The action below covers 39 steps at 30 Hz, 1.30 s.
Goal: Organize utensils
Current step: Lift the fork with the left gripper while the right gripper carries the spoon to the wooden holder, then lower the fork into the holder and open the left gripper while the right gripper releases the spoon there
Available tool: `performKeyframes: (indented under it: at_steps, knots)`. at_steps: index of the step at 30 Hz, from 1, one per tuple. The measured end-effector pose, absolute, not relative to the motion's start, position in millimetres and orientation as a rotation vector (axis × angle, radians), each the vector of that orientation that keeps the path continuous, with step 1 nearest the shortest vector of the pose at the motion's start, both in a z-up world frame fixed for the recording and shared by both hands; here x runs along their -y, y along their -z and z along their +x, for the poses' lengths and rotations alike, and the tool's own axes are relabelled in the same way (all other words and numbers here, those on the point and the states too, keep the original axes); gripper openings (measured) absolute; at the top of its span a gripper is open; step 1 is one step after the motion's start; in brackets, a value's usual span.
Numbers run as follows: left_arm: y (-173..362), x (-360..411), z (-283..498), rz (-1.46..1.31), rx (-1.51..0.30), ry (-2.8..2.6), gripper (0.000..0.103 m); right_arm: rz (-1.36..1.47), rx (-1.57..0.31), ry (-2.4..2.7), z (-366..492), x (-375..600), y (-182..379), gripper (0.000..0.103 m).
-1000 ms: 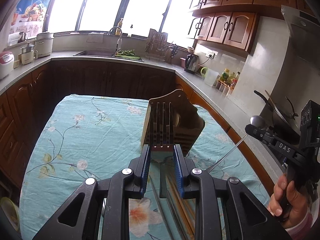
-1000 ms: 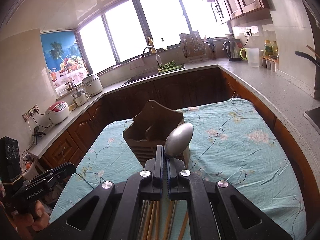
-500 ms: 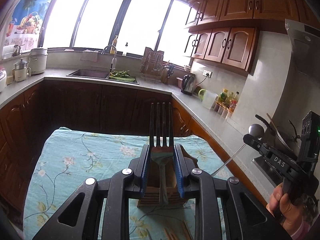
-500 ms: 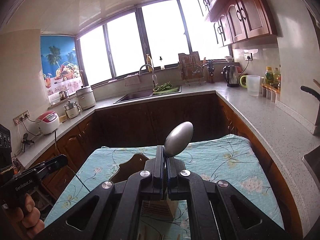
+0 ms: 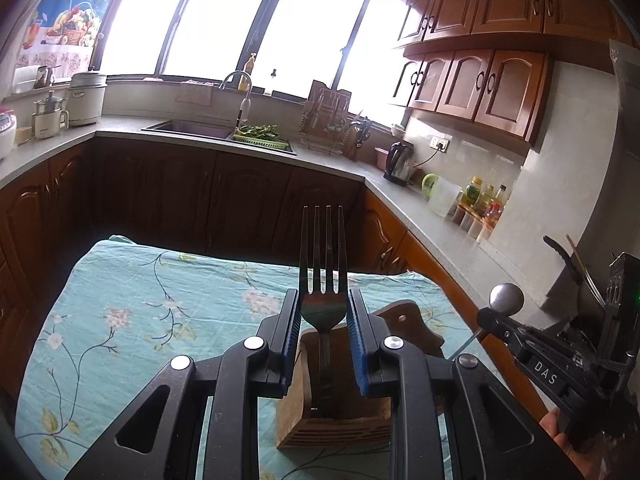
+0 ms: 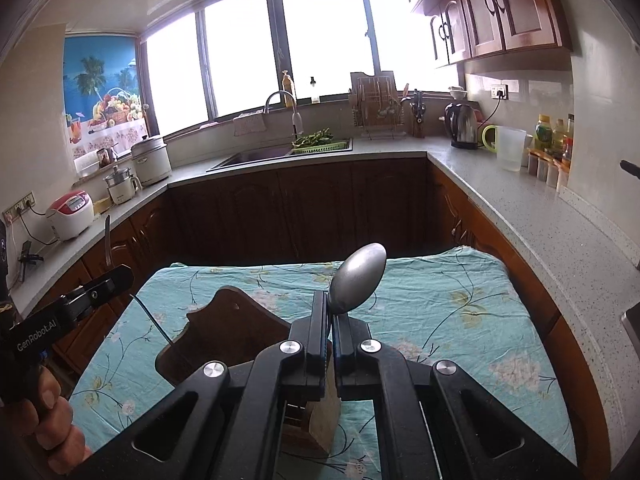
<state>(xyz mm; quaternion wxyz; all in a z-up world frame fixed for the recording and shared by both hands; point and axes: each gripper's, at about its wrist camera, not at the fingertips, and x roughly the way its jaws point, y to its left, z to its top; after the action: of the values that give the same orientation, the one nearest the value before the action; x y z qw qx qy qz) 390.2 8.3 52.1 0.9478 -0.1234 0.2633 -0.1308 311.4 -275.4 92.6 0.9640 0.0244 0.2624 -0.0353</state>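
My left gripper (image 5: 322, 312) is shut on a metal fork (image 5: 323, 256), tines up, with its handle reaching down into the wooden utensil holder (image 5: 334, 420) on the floral tablecloth (image 5: 132, 316). My right gripper (image 6: 331, 312) is shut on a metal spoon (image 6: 357, 278), bowl up, held above the same holder (image 6: 232, 332). The right gripper also shows at the right of the left wrist view (image 5: 496, 320), and the left gripper at the left of the right wrist view (image 6: 116, 280).
The table stands inside a U-shaped kitchen counter (image 6: 520, 208) with a sink (image 5: 188, 128), a kettle (image 6: 462, 126), a jug (image 6: 508, 148) and rice cookers (image 6: 70, 214). A wok handle (image 5: 560, 256) juts in at the right.
Both grippers have tilted up and risen over the holder, each still gripping its utensil. The chopsticks lying on the cloth have dropped out of view. The fork handle now sits in the holder.
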Motion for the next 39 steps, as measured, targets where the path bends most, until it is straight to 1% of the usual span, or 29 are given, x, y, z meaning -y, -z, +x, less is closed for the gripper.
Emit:
performKeyframes:
  at_steps: [5,12,25,28,30,35,38,39]
  knots:
    - [-35,1,411,-0.254,-0.553,0.253,0.021,0.061,-0.558,0.064,318,278,-78,0.002]
    - [-25,13,415,-0.242,-0.569,0.259,0.022,0.060,-0.574,0.039,323,275,-62,0.002]
    - [-22,19,426,-0.239,-0.599,0.281,0.022,0.069,-0.579,0.021,323,278,-59,0.003]
    - [-23,17,423,-0.236,-0.601,0.278,0.022,0.086,-0.578,0.017,323,281,-60,0.004]
    - [-23,18,422,-0.235,-0.600,0.277,0.023,0.094,-0.578,0.017,323,282,-61,0.007]
    - [-18,13,414,-0.232,-0.591,0.265,0.024,0.100,-0.579,0.023,322,283,-61,0.007]
    - [-14,11,412,-0.243,-0.600,0.263,0.024,0.115,-0.581,0.029,320,286,-60,0.012]
    - [-13,11,412,-0.245,-0.604,0.262,0.024,0.123,-0.581,0.029,320,288,-59,0.015]
